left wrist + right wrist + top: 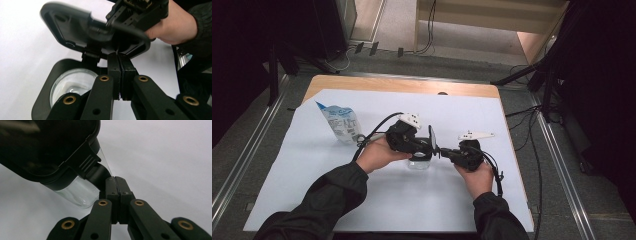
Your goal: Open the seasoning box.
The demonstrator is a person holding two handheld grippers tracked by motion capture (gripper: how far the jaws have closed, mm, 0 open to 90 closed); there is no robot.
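A small clear jar (pixel 419 163) with a black collar stands on the white sheet between my hands. Its hinged black lid (pixel 432 138) is flipped up on edge. My left gripper (pixel 428 148) is shut, its tips by the jar's top. In the left gripper view the shut tips (pixel 119 56) rest against the raised lid (pixel 75 27) just beside the hinge (pixel 91 53), above the jar's mouth (pixel 72 85). My right gripper (pixel 443 150) is shut too. In its own view its tips (pixel 115 180) sit under the lid's ribbed tab (pixel 86 163), next to the clear jar wall (pixel 80 192).
A blue and white pouch (pixel 341 122) stands at the back left of the white sheet (pixel 377 200). The wooden table edge (pixel 402 85) runs along the far side. Cables trail from both grippers. Dark stands and floor rails flank the table.
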